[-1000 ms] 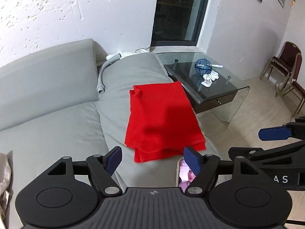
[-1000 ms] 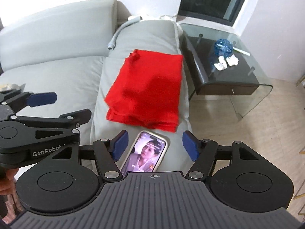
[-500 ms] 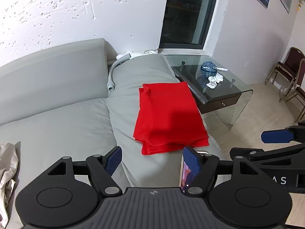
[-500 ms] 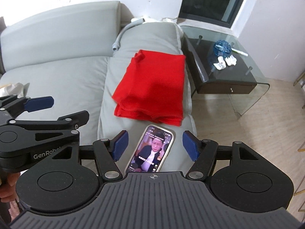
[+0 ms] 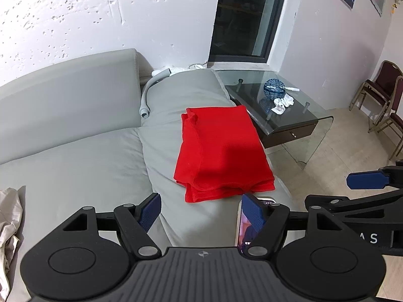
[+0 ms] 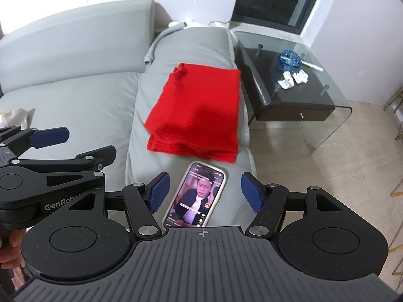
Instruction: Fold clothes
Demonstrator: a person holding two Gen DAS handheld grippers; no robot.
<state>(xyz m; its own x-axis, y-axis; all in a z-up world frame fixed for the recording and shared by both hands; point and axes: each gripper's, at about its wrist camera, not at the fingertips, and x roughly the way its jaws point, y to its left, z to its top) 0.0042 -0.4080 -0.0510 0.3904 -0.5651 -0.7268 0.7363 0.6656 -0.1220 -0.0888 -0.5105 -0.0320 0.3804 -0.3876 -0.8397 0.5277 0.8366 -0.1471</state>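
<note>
Lying folded straight ahead of both wide-spread jaws, the red cloth (image 6: 199, 108) runs long-ways away from them, a bit nearer the right gripper (image 6: 205, 192).

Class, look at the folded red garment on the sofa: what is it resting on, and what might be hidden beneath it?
The red garment lies folded on the grey sofa cushion, its layered edges facing the phone. Grey cushion shows all around it. Anything beneath or between its folds is covered.

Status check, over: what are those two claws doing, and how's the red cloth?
Left gripper open, empty. Right gripper open, empty, above the phone. Red cloth folded on the sofa cushion, untouched. Phone beside its near edge.
</note>
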